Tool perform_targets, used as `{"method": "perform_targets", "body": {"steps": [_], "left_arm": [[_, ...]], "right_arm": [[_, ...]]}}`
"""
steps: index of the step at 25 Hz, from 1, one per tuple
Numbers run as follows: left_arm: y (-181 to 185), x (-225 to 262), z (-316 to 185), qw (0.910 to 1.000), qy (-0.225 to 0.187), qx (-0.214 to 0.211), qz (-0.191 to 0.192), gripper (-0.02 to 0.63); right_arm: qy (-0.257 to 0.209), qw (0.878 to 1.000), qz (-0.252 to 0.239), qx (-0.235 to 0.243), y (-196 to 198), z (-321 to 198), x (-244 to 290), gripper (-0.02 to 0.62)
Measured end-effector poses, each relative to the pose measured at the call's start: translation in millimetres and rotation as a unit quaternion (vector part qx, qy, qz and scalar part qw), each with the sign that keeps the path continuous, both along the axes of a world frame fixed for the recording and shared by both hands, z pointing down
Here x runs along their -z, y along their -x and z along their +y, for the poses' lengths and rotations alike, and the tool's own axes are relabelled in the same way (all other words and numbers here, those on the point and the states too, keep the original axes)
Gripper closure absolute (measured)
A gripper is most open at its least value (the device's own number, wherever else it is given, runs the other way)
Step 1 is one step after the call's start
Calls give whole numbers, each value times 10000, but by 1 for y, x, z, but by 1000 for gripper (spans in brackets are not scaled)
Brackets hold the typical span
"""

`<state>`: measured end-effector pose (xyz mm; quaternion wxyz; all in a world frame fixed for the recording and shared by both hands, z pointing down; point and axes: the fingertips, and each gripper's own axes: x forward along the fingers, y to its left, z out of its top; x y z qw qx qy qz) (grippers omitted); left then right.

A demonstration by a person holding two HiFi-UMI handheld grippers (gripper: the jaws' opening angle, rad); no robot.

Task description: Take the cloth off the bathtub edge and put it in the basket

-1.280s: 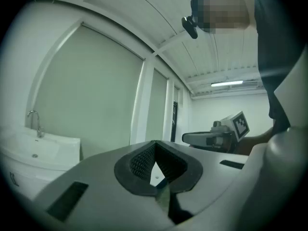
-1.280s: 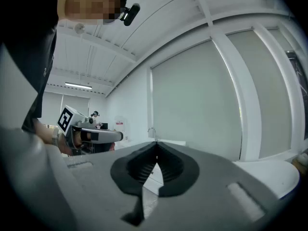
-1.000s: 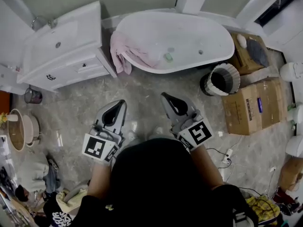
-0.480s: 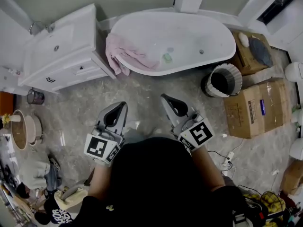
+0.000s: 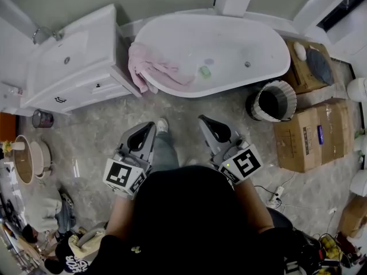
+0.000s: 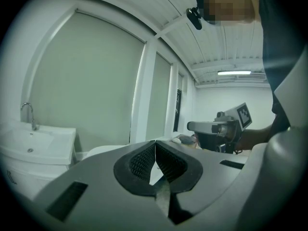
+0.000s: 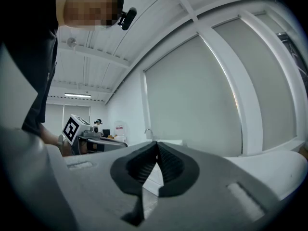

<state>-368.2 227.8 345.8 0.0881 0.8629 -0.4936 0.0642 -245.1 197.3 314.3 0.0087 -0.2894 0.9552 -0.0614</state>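
Over the far-left rim of the white oval bathtub (image 5: pixel 229 44) hangs the crumpled pink cloth (image 5: pixel 150 69). Well apart and nearer, the left gripper (image 5: pixel 150 125) and right gripper (image 5: pixel 202 120) have their jaws closed and empty. At the right stands the ribbed round basket (image 5: pixel 288 90).

A white vanity (image 5: pixel 69 62) stands left; cardboard boxes (image 5: pixel 307 137) sit right on the grey marbled floor (image 5: pixel 92 136)

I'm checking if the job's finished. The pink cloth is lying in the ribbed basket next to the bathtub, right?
No. The pink cloth hangs over the bathtub edge, at the end nearest the sink cabinet, not in the basket. The head view shows it.
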Motion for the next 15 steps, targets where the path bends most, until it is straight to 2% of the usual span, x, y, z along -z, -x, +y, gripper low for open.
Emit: {"method": "perform_targets", "body": {"steps": [4,11,15], "left_arm": [[26,-8,-44,9999,52,-111,-77,592],[94,-19,-133,9995,278,-91,91,592],[131,-25,-178,9991,380,-115,127,592]], "right_arm": [[85,9999,124,-19,24,-38,-10,598],[306,9990,313,-42,89,-123,-13,598],[258,9988,371,-161,119,-170,-18,598]]}}
